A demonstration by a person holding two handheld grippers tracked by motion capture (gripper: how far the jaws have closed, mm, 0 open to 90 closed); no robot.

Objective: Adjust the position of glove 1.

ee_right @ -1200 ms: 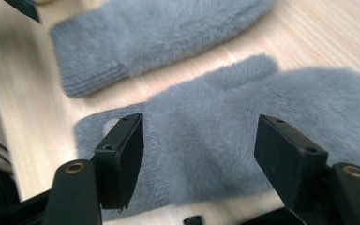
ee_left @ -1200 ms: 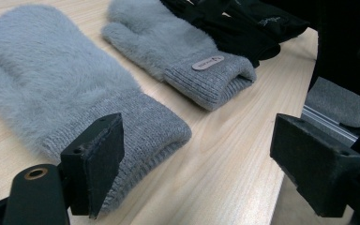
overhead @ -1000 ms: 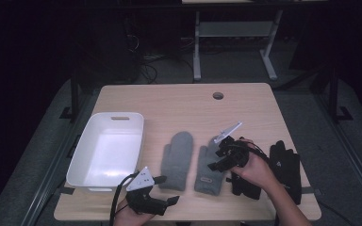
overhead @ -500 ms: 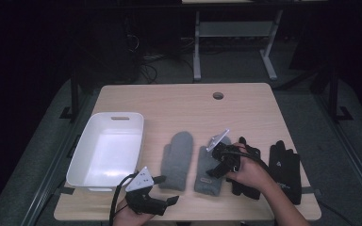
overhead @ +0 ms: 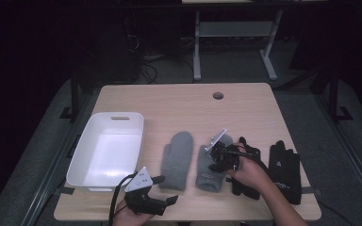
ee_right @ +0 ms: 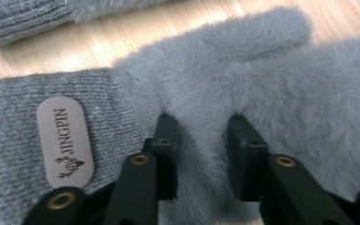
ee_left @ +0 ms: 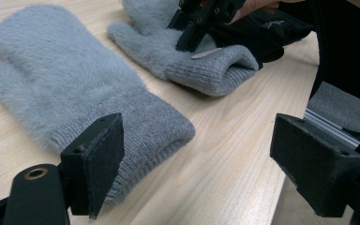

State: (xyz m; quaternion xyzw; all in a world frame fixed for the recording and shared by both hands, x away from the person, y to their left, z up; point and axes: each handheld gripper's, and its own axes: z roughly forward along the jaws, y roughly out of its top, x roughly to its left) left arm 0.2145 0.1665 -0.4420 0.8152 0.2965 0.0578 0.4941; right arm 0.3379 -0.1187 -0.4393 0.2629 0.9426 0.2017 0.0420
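The right tool [ee_right: 200, 154] is pinching the fluffy right mitten [ee_right: 281, 93]; the left tool [ee_left: 201, 168] is wide open above the surface [ee_left: 234, 154].

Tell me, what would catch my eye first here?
Two fluffy grey mittens lie side by side mid-table; the right gripper presses its jaws into the fur of the right mitten. The left mitten lies untouched, a white tub sits to its left, and black gloves lie at the right edge.

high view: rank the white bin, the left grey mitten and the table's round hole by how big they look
1. white bin, clearly largest
2. left grey mitten
3. round hole, by far smallest; it lies farthest from the camera, but the gap is too wide for that to matter.
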